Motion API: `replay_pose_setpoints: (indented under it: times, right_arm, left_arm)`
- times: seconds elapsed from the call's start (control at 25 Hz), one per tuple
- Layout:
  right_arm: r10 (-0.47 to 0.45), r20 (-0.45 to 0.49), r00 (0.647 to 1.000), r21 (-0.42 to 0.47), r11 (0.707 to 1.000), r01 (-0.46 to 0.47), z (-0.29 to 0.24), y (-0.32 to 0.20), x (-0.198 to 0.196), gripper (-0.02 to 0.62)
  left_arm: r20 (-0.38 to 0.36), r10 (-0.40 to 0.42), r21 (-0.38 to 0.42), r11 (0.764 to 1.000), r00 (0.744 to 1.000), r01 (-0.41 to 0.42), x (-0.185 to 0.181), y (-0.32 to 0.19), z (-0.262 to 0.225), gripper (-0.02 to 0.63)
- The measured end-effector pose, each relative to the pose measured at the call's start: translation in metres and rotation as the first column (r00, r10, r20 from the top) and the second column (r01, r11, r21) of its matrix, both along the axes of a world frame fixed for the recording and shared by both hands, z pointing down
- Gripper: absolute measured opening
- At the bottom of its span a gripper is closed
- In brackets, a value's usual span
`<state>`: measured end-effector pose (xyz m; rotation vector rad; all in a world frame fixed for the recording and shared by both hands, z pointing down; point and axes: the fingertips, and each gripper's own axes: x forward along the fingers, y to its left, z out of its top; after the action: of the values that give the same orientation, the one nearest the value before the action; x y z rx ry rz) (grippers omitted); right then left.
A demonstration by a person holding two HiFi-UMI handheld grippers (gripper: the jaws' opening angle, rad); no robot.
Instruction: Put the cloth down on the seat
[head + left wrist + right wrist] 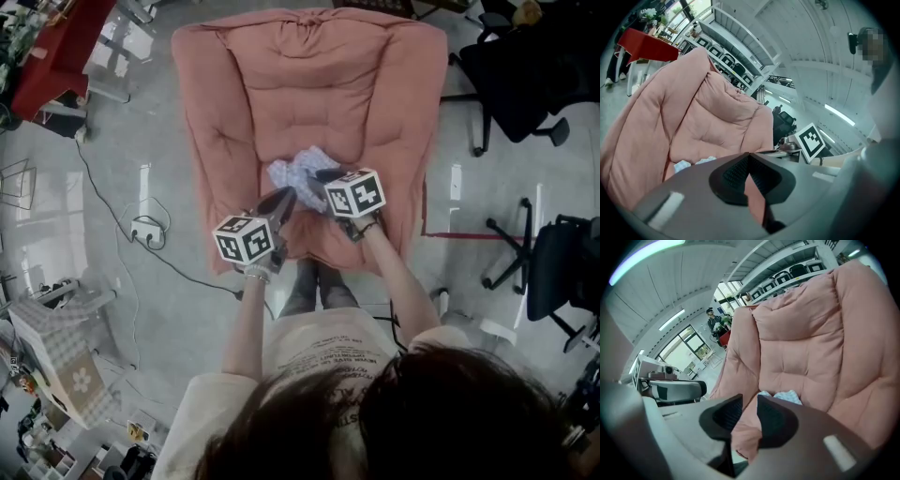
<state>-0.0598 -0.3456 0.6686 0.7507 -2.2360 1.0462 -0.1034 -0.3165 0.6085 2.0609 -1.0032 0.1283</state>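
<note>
A crumpled pale blue-and-white cloth lies on the seat of the pink padded armchair, free of both grippers. My left gripper hovers over the seat's front edge, just short of the cloth, with its tips together and nothing between them. My right gripper sits at the cloth's right edge; its jaws stand apart with nothing between them. The cloth peeks above my left gripper in the left gripper view. In the right gripper view the cloth lies just beyond my right gripper.
Black office chairs stand to the right of the armchair. A power strip with a cable lies on the floor to the left. A red table is at the far left, a checkered box at the near left.
</note>
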Motion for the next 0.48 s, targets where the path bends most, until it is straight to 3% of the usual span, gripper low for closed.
replay_pose_setpoints:
  times: [0.48]
  right_arm:
    - [0.025,0.091,0.995,0.101,0.994,-0.035,-0.067,0.02,0.011,0.037]
  left_arm:
    - [-0.024,0.045,0.066,0.997,0.999,-0.043,0.013,0.023,-0.041,-0.014]
